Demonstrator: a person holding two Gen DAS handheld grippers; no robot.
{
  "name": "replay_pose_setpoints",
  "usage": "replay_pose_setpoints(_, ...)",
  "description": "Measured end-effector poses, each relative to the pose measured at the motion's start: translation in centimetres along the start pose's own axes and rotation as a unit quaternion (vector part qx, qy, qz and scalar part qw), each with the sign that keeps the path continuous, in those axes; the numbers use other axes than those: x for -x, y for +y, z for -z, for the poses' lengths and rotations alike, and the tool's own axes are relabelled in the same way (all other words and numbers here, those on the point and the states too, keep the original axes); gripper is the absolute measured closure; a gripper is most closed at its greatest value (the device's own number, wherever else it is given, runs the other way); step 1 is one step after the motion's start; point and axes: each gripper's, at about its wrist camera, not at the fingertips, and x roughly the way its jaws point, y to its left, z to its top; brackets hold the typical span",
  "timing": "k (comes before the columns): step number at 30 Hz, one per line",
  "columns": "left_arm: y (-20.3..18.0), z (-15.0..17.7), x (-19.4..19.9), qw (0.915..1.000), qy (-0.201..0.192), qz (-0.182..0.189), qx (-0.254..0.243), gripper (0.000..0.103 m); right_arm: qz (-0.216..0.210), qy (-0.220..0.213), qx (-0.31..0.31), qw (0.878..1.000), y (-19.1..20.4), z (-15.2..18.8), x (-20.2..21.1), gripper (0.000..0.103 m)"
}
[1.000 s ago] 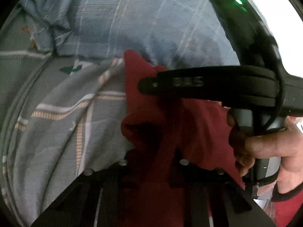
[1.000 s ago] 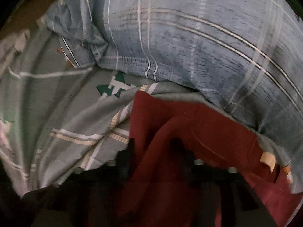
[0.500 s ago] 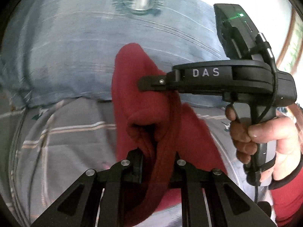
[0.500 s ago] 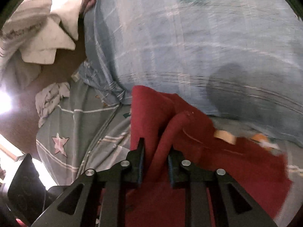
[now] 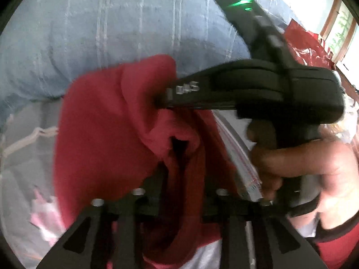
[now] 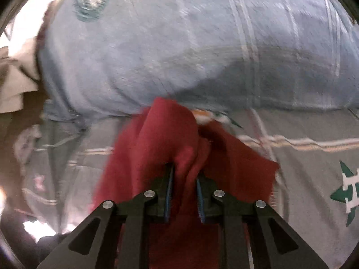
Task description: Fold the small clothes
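Observation:
A small red garment hangs bunched between both grippers, lifted off the bed. My left gripper is shut on a fold of it. My right gripper is shut on another fold of the red garment. In the left wrist view the right gripper's black body crosses from the right, its tip pushed into the cloth, with the person's hand on its handle.
A large blue plaid pillow fills the back. A grey bedsheet with stripes and a green emblem lies below. Pale clothes sit at far left. A window shows at upper right.
Both grippers have lifted the red garment higher off the sheet and the views have swung toward the pillow. The garment hangs more bunched between them.

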Motion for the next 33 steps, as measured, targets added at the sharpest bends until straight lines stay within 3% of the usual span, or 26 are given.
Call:
replay_pose_setpoints(1, 0.1, 0.1, 0.4, 0.9998, 0.001, 0.019, 0.002, 0.054, 0.003, 0.009, -0.011, 1.000, -0.5, 0.3, -0.8, 0.085)
replay_pose_setpoints(3, 1.0, 0.4, 2.0, 0.9985, 0.010, 0.054, 0.007, 0.050, -0.003, 0.005, -0.026, 1.000, -1.1, 0.7, -0.9, 0.077)
replay_pose_setpoints(6, 3.0, 0.8, 6.0, 0.9978, -0.005, 0.066, -0.002, 0.045, -0.019, -0.011, -0.059, 0.998, -2.0, 1.6, 1.5, 0.061)
replay_pose_setpoints(8, 4.3, 2.1, 9.4, 0.9984, -0.039, 0.037, -0.019, 0.037, -0.042, -0.023, -0.068, 0.997, -2.3, 2.6, 3.6, 0.049)
replay_pose_setpoints(10, 4.9, 3.2, 11.1, 0.9981, -0.056, 0.001, -0.024, 0.036, -0.067, -0.031, -0.071, 0.995, -2.4, 4.2, 5.5, 0.030)
replay_pose_setpoints(11, 5.4, 3.5, 11.4, 0.9979, -0.058, -0.017, -0.025, 0.036, -0.077, -0.033, -0.069, 0.994, -2.1, 5.0, 6.0, 0.029)
replay_pose_setpoints(13, 6.4, 4.0, 11.1, 0.9981, -0.045, -0.039, -0.012, 0.038, -0.090, -0.025, -0.059, 0.994, -0.9, 6.1, 6.1, 0.029)
replay_pose_setpoints(17, 7.3, 4.6, 10.4, 0.9989, -0.024, -0.032, 0.026, 0.038, -0.078, -0.005, -0.043, 0.996, 0.7, 6.9, 3.8, 0.032)
replay_pose_setpoints(19, 6.7, 4.7, 10.9, 0.9987, -0.027, -0.039, 0.021, 0.038, -0.042, 0.000, -0.031, 0.999, 1.4, 7.1, 2.7, 0.084)
replay_pose_setpoints(22, 6.6, 4.6, 10.6, 0.9977, -0.044, -0.051, 0.010, 0.036, -0.043, -0.029, -0.021, 0.998, 1.6, 8.0, 4.8, 0.092)
replay_pose_setpoints(25, 6.1, 5.7, 8.7, 0.9978, -0.027, -0.060, 0.005, 0.036, -0.008, -0.052, -0.018, 0.998, 0.6, 8.9, 6.8, 0.099)
replay_pose_setpoints(28, 6.4, 6.0, 5.8, 0.9974, 0.007, -0.072, 0.003, 0.036, 0.082, -0.027, -0.018, 0.996, -1.1, 9.3, 5.4, 0.100)
replay_pose_setpoints(29, 6.5, 6.1, 5.4, 0.9974, 0.011, -0.072, 0.006, 0.036, 0.081, -0.020, -0.020, 0.996, -1.4, 9.6, 5.3, 0.100)
replay_pose_setpoints(32, 6.9, 6.1, 5.3, 0.9979, 0.004, -0.063, 0.015, 0.035, 0.017, -0.058, -0.033, 0.998, -1.2, 10.6, 8.4, 0.086)
replay_pose_setpoints(33, 6.9, 6.0, 5.3, 0.9979, 0.005, -0.062, 0.017, 0.035, -0.016, -0.073, -0.026, 0.997, -0.6, 10.8, 9.6, 0.064)
